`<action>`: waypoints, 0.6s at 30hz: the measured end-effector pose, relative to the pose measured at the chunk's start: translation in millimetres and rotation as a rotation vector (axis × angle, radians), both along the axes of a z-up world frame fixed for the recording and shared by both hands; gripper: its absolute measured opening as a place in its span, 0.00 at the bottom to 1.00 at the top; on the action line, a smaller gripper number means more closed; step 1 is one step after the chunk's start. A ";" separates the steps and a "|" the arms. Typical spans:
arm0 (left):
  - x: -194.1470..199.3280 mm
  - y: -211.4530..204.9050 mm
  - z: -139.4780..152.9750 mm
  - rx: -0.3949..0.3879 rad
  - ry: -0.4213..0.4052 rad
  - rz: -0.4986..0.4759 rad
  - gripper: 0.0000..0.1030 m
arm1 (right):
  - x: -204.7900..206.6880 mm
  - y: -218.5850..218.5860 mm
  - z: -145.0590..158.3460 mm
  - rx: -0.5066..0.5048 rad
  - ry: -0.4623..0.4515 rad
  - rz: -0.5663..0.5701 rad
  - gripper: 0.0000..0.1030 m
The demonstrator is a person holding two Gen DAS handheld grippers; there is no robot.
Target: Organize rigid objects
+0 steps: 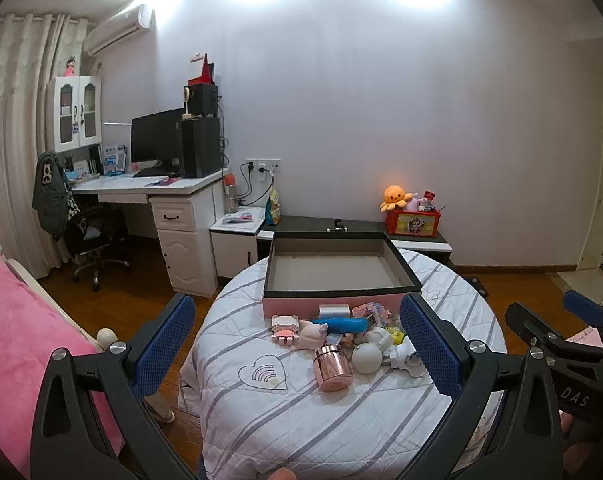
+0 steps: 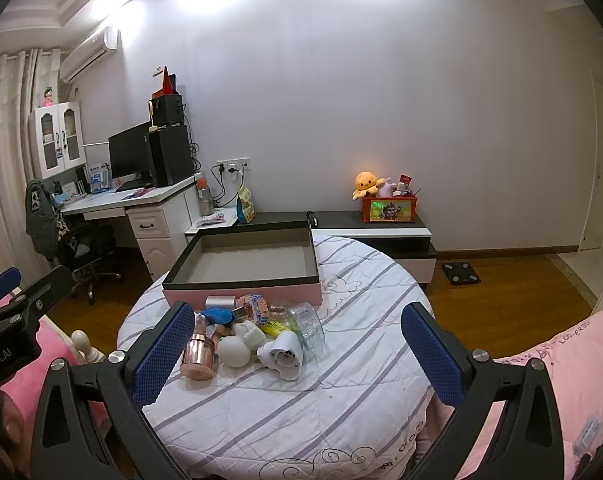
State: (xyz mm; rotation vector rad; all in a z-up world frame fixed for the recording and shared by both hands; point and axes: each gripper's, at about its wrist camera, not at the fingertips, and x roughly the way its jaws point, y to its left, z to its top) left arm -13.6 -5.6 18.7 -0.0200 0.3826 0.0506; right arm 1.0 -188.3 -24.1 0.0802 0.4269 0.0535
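Two claws hover above a round worktop [image 1: 261, 412] draped in a white quilted cloth with grey stripes. The left claw [image 1: 297, 344] stands spread as wide as it goes, its two blue textured pads well apart with nothing between them touching either pad; the right claw [image 2: 297, 344] is likewise fully parted and grips nothing.

At twelve o'clock on the worktop sits one shallow rectangular box [image 1: 333, 300] with a black rim, pink outer wall and bare grey-beige floor. Just in front of it, touching its pink wall in places, lies one heap of small rigid items. Counted where they can be told apart:

- one shiny rose-gold metal canister [image 1: 332, 368], tilted, at the heap's six o'clock edge
- one matte white ball [image 1: 366, 358] just to its three o'clock
- one white plug-like adapter [image 2: 281, 354] at the four o'clock edge
- one clear plastic round container [image 2: 307, 326] lying on its side at three o'clock
- one blue tube-shaped piece [image 1: 341, 324] near the middle
- one pink-and-white block-built figure [image 1: 284, 326] at nine o'clock
- one pale pink rounded toy [image 1: 311, 334] beside it
- one small white box [image 1: 333, 311] against the pink wall

Further bits in the heap are too jumbled to count.
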 end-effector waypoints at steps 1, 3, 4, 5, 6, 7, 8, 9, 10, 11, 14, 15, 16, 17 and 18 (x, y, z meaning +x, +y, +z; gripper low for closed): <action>-1.0 -0.1 0.6 0.001 0.000 0.000 1.00 | 0.0 0.6 -0.7 -0.001 -0.001 -0.001 1.00; -0.8 0.3 0.5 -0.002 0.000 0.001 1.00 | 0.2 0.9 -1.1 -0.001 -0.001 0.000 1.00; -1.1 0.0 0.8 -0.002 0.000 0.000 1.00 | 0.3 0.7 -0.9 0.000 0.000 0.002 1.00; -1.4 -0.4 1.1 0.000 0.001 0.000 1.00 | 0.5 0.9 -0.4 -0.001 0.001 0.002 1.00; -1.8 -0.4 1.3 0.001 0.001 0.000 1.00 | 1.0 0.6 -0.6 -0.001 0.002 0.001 1.00; -1.6 0.6 0.8 -0.001 0.000 0.002 1.00 | 0.7 1.1 -0.7 -0.002 0.002 0.002 1.00; -2.5 1.0 1.7 -0.004 -0.001 0.002 1.00 | 0.7 1.4 -0.7 -0.002 0.002 0.003 1.00; -2.1 0.8 1.5 -0.004 0.000 0.001 1.00 | 0.8 1.5 -0.7 -0.003 0.002 0.003 1.00; -3.6 0.6 2.7 -0.005 0.001 -0.001 1.00 | 0.9 1.4 -0.7 -0.003 0.002 0.003 1.00; -3.2 1.5 2.3 -0.006 0.003 0.001 1.00 | 0.8 1.5 -0.8 -0.002 0.001 0.003 1.00; -3.2 2.0 2.3 -0.008 0.002 0.001 1.00 | 0.6 1.9 -0.8 -0.003 0.001 0.004 1.00; -3.1 1.7 2.1 -0.008 0.003 0.001 1.00 | 0.8 1.9 -0.8 -0.003 0.001 0.005 1.00; -3.8 2.1 2.3 -0.009 0.003 0.002 1.00 | 0.6 1.8 -0.8 -0.003 0.000 0.005 1.00; -3.5 2.1 1.9 -0.009 0.003 0.002 1.00 | 0.5 2.0 -0.5 -0.003 0.000 0.005 1.00; -3.4 2.1 1.7 -0.008 0.003 0.001 1.00 | 0.5 2.0 -0.6 -0.003 0.000 0.005 1.00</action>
